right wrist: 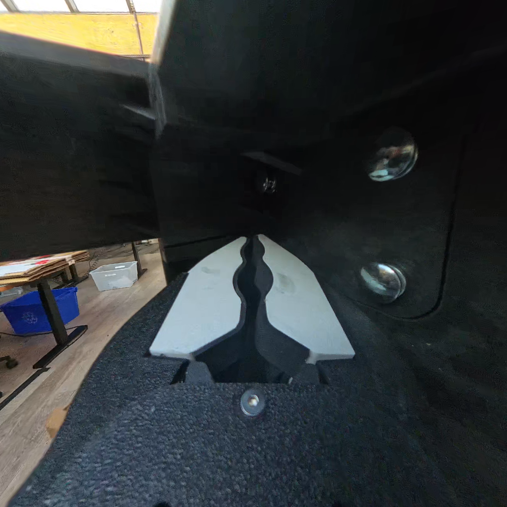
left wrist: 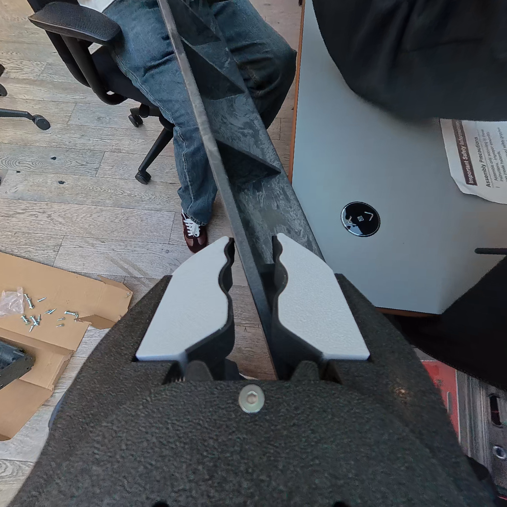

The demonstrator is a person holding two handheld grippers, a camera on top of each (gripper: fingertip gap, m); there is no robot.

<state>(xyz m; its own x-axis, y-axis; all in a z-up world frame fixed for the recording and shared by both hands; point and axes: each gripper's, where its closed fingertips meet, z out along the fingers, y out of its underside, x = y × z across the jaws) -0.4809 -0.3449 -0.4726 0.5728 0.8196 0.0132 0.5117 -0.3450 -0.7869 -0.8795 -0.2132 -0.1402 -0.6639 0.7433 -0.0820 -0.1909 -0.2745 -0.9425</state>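
In the left wrist view my left gripper (left wrist: 253, 241) is closed around a long black metal bar (left wrist: 219, 164) with triangular gussets. The bar runs from between the white fingers (left wrist: 197, 296) up and to the left, past the edge of a grey desk top (left wrist: 370, 153). In the right wrist view my right gripper (right wrist: 253, 238) is shut, its tips nearly touching, with nothing visible between them. It points at a black fabric-covered panel (right wrist: 329, 96) very close ahead. The panel carries two shiny round bolt heads (right wrist: 392, 153) (right wrist: 382, 282) and a small dark screw (right wrist: 267, 182).
A person in jeans (left wrist: 170, 82) sits on a black office chair (left wrist: 79, 27) beyond the bar. Flattened cardboard (left wrist: 55, 296) with several loose screws (left wrist: 35, 318) lies on the wood floor. A printed sheet (left wrist: 480, 162) lies on the desk. A blue bin (right wrist: 30, 310) and a clear tub (right wrist: 115, 274) stand far left. The left gripper's tips are roughly 55 cm from the right gripper's.
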